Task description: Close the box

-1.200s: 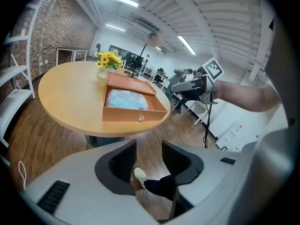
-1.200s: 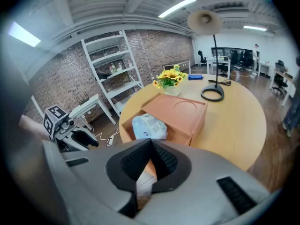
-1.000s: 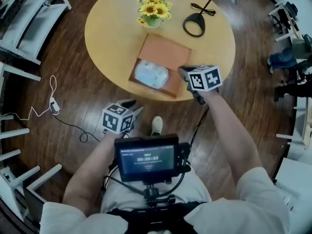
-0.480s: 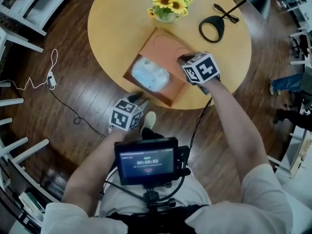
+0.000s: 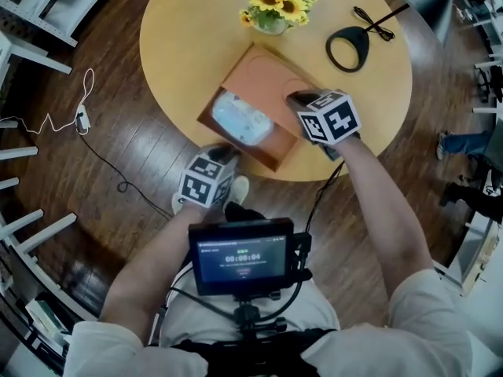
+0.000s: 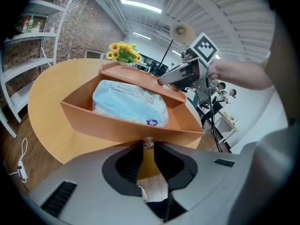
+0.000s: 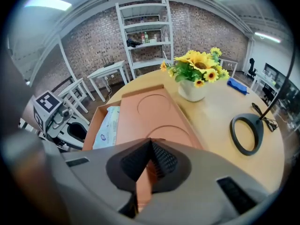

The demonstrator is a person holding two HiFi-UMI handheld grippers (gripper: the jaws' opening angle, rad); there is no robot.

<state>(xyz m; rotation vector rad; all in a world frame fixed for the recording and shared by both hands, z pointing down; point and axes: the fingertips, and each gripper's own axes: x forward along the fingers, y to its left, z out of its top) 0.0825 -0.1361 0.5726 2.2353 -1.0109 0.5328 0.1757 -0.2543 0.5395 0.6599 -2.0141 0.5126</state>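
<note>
An open orange box [image 5: 277,145] stands near the round table's [image 5: 173,45] front edge, with a white and blue packet [image 5: 240,118] inside. Its lid [image 5: 263,77] is swung out behind it. The lid [image 7: 150,109] shows two pressed circles in the right gripper view. My right gripper [image 5: 302,100] is shut on the lid's near right edge, and an orange strip runs between its pads [image 7: 151,142]. My left gripper [image 5: 226,153] is shut. In the left gripper view its tips [image 6: 149,142] sit against the base of the box's front wall [image 6: 112,123], holding nothing that I can see.
A vase of sunflowers [image 5: 275,2] stands just behind the lid. A black lamp with a ring base [image 5: 348,47] and its cord sit at the back right. White shelving [image 5: 31,6] lines the left side. A cable [image 5: 78,116] trails over the wooden floor.
My left gripper has come up from beside the table to the box's near front wall. My right gripper has moved onto the lid's edge.
</note>
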